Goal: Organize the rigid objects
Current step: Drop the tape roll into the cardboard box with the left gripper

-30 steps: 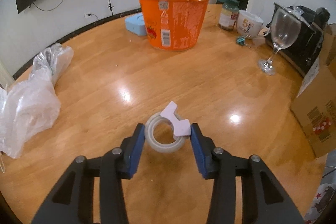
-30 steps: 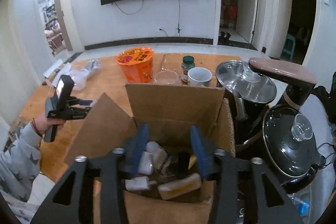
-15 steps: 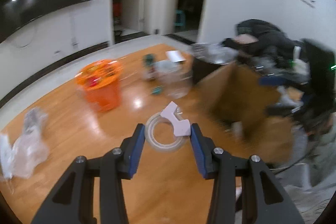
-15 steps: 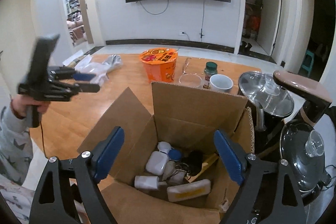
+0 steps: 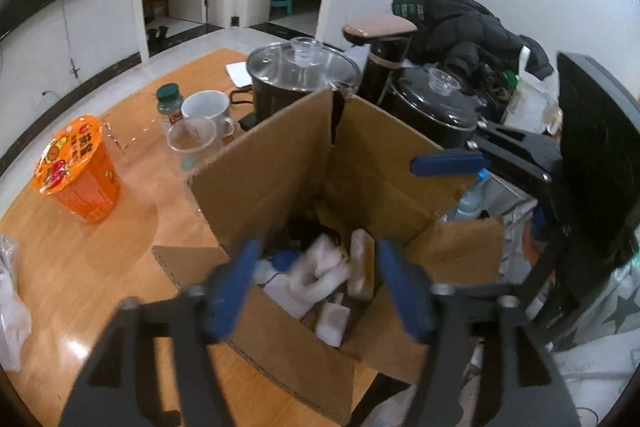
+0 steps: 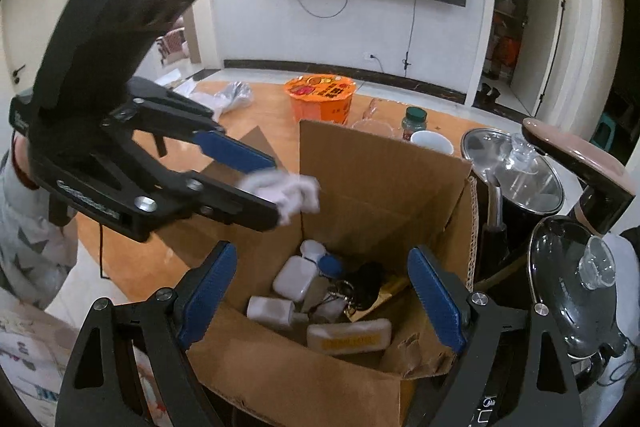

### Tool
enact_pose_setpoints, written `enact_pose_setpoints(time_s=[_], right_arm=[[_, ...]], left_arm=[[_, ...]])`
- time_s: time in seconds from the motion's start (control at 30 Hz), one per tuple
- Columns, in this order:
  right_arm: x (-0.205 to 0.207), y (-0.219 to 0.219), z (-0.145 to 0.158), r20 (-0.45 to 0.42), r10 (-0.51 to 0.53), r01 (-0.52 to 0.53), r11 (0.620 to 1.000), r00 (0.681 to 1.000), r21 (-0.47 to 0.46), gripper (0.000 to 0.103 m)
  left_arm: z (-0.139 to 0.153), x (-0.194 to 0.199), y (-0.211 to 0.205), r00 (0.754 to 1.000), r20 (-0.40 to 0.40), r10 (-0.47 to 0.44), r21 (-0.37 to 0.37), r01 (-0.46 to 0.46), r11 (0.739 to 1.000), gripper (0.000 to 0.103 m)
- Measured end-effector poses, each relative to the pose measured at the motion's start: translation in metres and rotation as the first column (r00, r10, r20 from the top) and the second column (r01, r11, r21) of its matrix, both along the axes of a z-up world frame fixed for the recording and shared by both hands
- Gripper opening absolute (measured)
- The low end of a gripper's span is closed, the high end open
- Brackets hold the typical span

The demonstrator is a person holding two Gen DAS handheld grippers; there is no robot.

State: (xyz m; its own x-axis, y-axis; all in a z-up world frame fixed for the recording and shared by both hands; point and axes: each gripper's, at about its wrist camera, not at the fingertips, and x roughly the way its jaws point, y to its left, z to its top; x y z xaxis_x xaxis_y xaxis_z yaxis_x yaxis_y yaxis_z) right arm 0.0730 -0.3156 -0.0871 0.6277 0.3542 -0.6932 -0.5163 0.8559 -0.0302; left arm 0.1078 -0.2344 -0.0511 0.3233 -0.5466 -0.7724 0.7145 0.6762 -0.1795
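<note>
An open cardboard box [image 5: 280, 163] [image 6: 384, 179] stands on the wooden table and holds several small white items. My left gripper [image 5: 316, 279] [image 6: 272, 183] is over the box's left side with its jaws spread. The blurred white tape roll [image 5: 320, 275] [image 6: 288, 193] is at its fingertips, just above the box opening and falling or barely touching. My right gripper [image 6: 320, 295] is open and empty over the near edge of the box; one of its blue fingers [image 5: 448, 161] shows in the left wrist view.
An orange noodle cup [image 5: 76, 171] [image 6: 320, 99], a glass, a white mug [image 5: 206, 107] and a green-lidded jar [image 5: 168, 103] stand left of the box. Black pots with glass lids [image 6: 516, 171] and a kettle crowd its right side. Plastic bags lie at the far left.
My left gripper carried the tape roll from the table over to the box and has opened its jaws, so the roll is loose. My right gripper opened wide above the box.
</note>
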Motion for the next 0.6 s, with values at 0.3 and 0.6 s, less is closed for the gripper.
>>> enact_pose_setpoints(time_s=[0.3,0.6], right_arm=[[-0.001,0.001,0.000,0.004,0.018,-0.018,1.000,1.000,-0.001,0.086],[0.001,0.002,0.017,0.093,0.065,-0.072,0.994,0.994,0.083,0.100]], left_arm=[[0.012,-0.005,0.024,0.995,0.051,0.085,-0.038,-0.083,0.996,0.089],[0.042,-0.028,0.075,0.902,0.211,0.378,-0.106,-0.363,0.926,0.096]])
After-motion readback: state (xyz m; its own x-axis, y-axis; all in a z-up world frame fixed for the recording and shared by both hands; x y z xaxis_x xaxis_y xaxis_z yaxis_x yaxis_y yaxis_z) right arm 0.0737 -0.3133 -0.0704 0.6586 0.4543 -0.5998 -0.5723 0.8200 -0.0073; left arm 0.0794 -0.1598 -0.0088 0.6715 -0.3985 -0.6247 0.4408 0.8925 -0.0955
